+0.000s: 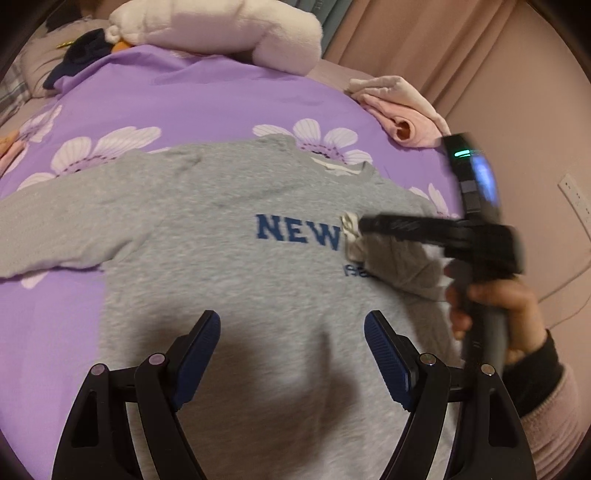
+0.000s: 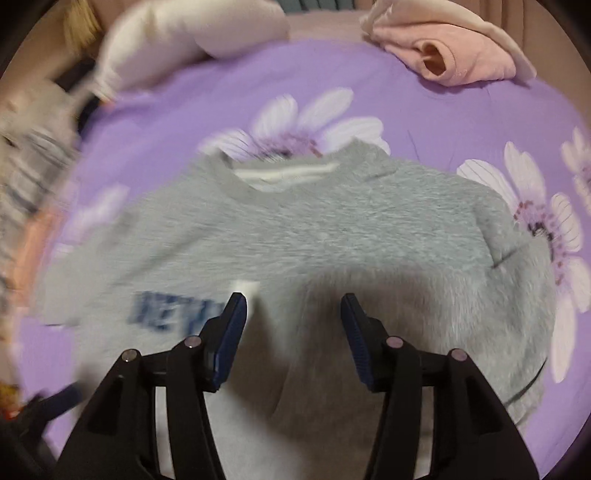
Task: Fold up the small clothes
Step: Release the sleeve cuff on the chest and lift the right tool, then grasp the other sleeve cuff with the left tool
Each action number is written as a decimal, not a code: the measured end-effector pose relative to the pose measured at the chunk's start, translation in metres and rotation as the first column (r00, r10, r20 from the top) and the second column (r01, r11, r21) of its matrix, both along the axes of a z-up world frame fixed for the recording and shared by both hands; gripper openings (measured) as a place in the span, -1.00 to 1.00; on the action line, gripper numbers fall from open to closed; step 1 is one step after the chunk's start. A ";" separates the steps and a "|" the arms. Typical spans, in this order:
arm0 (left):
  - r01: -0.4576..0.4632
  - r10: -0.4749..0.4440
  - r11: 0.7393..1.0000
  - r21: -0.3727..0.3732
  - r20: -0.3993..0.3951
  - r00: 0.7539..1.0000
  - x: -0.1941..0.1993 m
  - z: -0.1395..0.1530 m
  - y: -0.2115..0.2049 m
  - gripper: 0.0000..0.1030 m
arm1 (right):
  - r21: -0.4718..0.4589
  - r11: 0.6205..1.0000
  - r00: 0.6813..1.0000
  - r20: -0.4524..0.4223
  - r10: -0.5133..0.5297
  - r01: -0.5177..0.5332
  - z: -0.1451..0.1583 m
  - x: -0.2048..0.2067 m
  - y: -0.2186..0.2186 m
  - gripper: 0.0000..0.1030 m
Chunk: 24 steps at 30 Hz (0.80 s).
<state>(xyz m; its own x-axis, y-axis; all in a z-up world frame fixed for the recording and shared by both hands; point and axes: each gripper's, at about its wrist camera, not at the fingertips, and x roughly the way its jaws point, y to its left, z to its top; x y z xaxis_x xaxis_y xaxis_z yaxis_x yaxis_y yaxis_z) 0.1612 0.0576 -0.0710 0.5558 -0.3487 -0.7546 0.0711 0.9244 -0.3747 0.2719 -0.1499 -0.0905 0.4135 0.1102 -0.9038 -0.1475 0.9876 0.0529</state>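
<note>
A small grey sweatshirt (image 1: 221,236) with blue "NEW" lettering lies face up on the purple flowered bedspread (image 1: 207,99). Its right sleeve is folded in over the chest, with the white-lined cuff (image 1: 352,236) beside the lettering. My left gripper (image 1: 291,328) is open and empty above the shirt's lower middle. My right gripper (image 2: 293,306) shows open in its own view, just above the folded sleeve (image 2: 461,280). In the left wrist view the right gripper (image 1: 364,223) is blurred, with its tips at the cuff. The shirt's left sleeve (image 1: 55,229) lies stretched out flat.
A pink folded garment (image 1: 402,110) lies at the bed's far right edge, also in the right wrist view (image 2: 454,55). A white plush pillow (image 1: 221,29) and a dark garment (image 1: 79,55) lie at the back. A pink wall with a socket (image 1: 576,195) is on the right.
</note>
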 end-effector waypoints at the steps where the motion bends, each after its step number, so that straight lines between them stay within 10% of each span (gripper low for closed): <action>1: -0.005 0.005 1.000 -0.007 -0.004 1.000 -0.001 -0.001 0.004 0.55 | -0.018 1.000 1.000 0.013 -0.013 0.014 -0.004 0.000 0.004 0.03; 5: -0.028 0.027 0.999 -0.028 -0.017 0.999 -0.005 -0.007 0.018 0.55 | -0.079 0.997 0.998 0.066 -0.005 0.010 0.006 -0.005 0.010 -0.45; 11: -0.045 0.044 0.999 -0.023 -0.022 0.999 -0.005 -0.008 0.022 0.55 | 0.114 0.991 0.971 0.235 0.042 -0.070 0.036 -0.016 0.004 -0.66; 15: -0.035 0.035 0.999 -0.007 -0.034 0.999 -0.006 -0.006 0.015 0.55 | 0.033 0.995 0.992 0.084 0.094 -0.097 -0.003 0.001 0.017 -0.46; 19: -0.016 0.017 1.000 0.027 -0.029 0.999 -0.008 -0.005 0.008 0.56 | 0.244 0.967 0.994 0.098 0.046 -0.069 0.009 -0.011 -0.010 0.11; 24: -0.028 0.028 1.000 0.001 -0.041 0.999 -0.014 -0.008 0.013 0.56 | 0.356 0.935 0.984 0.169 -0.051 -0.013 0.040 -0.037 -0.064 0.08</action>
